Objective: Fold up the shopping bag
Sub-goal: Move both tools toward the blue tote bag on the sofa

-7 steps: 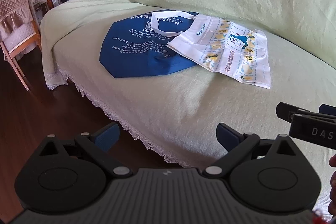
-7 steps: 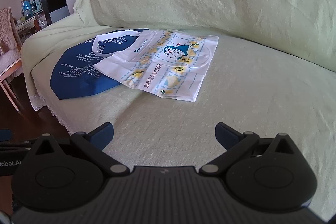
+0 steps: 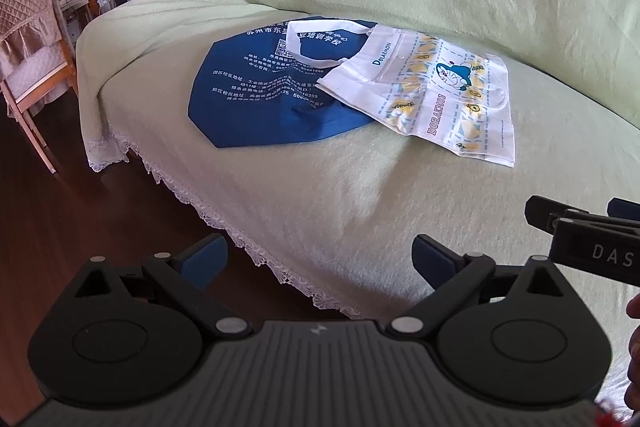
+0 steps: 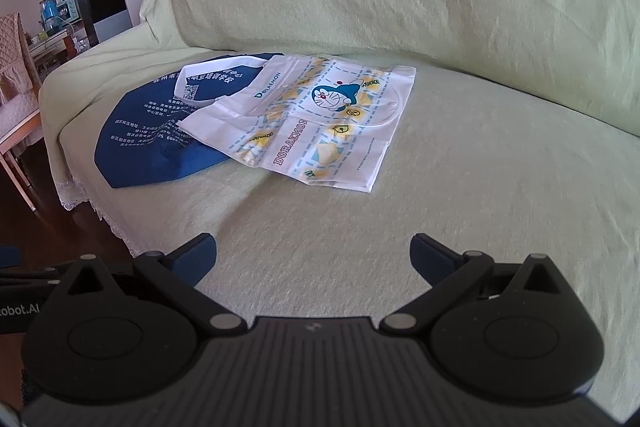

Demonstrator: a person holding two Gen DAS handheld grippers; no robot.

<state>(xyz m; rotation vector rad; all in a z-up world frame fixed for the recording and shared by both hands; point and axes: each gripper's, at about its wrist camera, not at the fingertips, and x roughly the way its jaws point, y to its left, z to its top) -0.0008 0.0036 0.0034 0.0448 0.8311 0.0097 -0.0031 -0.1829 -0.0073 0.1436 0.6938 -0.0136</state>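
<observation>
Now two bags are lying flat on the green-covered sofa point(image 4: 460, 235): one white cartoon-print shopping bag point(image 4: 316, 123) overlapping one blue bag point(image 4: 160, 143), neither visibly holding anything. Both tongs, left tongs point(image 3: 318, 261) and right tongs point(image 4: 314, 259), are hovering spread wide apart, gripping nothing, well short of the bags.

Each gripper, left point(image 3: 320, 257) and right point(image 4: 313, 254), is built from matte black plastic: two round discs, angled link bars fixed with silver rivets, a ribbed grey centre plate, and blue textured pads point(image 3: 204, 259) on the fingers; white lettering is printed along one side
</observation>
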